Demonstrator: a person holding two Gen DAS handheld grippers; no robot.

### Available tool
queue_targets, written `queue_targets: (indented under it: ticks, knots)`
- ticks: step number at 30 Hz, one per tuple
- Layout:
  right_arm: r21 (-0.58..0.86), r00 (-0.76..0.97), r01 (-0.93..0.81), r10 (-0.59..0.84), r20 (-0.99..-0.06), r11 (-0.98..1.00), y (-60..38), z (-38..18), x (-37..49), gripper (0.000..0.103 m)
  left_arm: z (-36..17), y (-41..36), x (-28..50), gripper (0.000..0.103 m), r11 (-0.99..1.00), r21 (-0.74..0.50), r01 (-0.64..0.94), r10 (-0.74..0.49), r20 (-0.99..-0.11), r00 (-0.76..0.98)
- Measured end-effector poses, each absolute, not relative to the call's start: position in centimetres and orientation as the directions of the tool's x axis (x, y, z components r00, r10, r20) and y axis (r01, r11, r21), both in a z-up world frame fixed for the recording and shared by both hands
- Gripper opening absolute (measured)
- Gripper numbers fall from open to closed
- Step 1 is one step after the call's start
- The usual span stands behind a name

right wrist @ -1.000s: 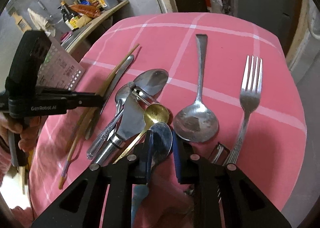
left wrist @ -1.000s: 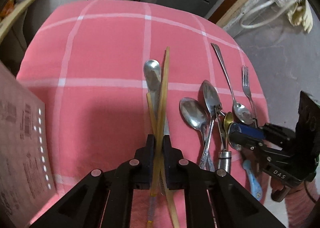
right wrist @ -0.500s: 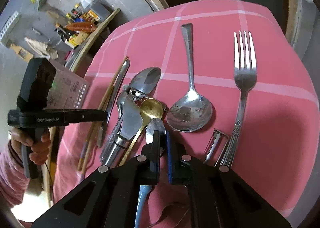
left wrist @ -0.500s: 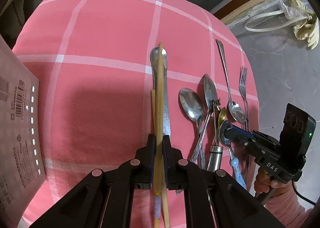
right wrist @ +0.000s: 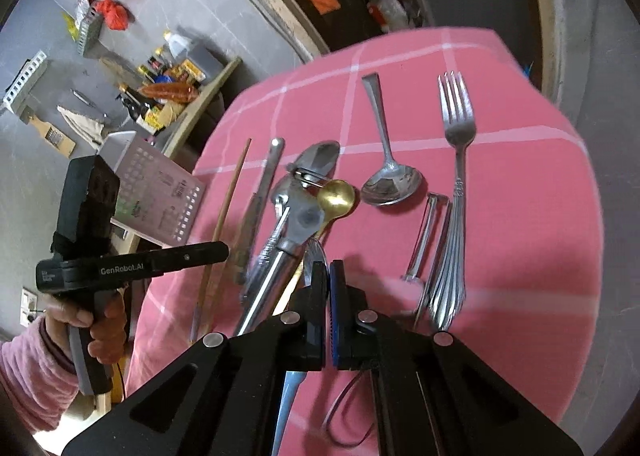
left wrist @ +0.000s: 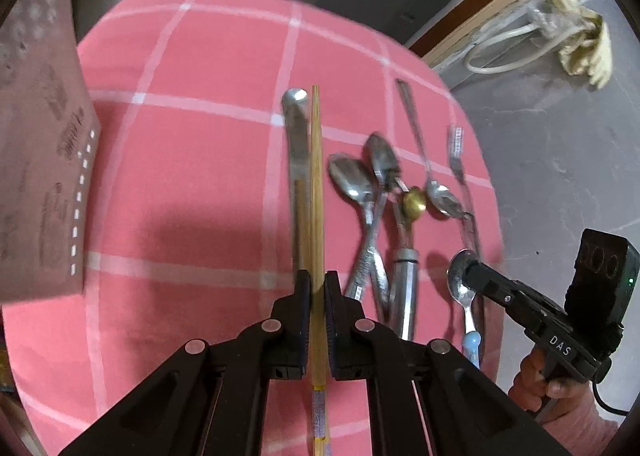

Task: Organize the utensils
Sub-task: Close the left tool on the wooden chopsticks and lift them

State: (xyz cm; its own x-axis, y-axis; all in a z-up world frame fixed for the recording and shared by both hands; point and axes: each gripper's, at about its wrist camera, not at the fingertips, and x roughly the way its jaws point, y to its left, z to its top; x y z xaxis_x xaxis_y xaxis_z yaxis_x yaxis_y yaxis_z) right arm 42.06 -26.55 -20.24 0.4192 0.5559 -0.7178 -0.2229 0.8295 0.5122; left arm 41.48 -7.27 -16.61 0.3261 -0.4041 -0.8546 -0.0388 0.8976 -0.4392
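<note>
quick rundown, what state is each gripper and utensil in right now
left gripper: shut on wooden chopstick
right gripper: shut on blue-handled steel spoon, gripped at the bowl
second wooden chopstick: lying flat on pink checked cloth
steel butter knife: lying flat
steel fork: lying flat, untouched
large steel serving spoon: lying flat, bowl up
small gold spoon: resting on the utensil pile

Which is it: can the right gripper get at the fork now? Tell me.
Probably not yet: the right gripper is shut on the blue-handled spoon. The fork itself lies uncovered on the cloth, just right of it.
</note>
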Motion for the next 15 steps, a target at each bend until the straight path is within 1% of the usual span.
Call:
queue_targets:
  ticks: [3,5,7,13,15]
  knots:
    - [0.498,0.457,-0.219,0.539,-0.707,0.839,-26.9,-19.3,41.3,0.002,-15.4,-8.0,40.9,0.007,0.908,-0.42,-0.005,-0.391,-0.851,0.351]
    - [0.491,0.468,-0.213,0.529,-0.708,0.845,-26.8,-18.9,41.1,0.002,-15.3,-8.5,40.9,0.007,0.916,-0.4,0.008,-0.379,-0.861,0.339]
    - [0.484,0.47,-0.205,0.519,-0.714,0.851,-27.0,-18.7,40.9,0.002,-15.3,-8.2,40.9,0.007,0.912,-0.411,0.016,-0.392,-0.857,0.336]
    - [0.473,0.46,-0.181,0.499,-0.735,0.862,-27.1,-19.5,40.3,0.002,-17.3,-7.4,41.4,0.007,0.931,-0.364,-0.035,-0.34,-0.897,0.284]
    - [0.474,0.455,-0.17,0.496,-0.74,0.864,-27.2,-20.2,40.1,0.002,-18.0,-7.4,41.3,0.007,0.931,-0.364,-0.036,-0.341,-0.899,0.273]
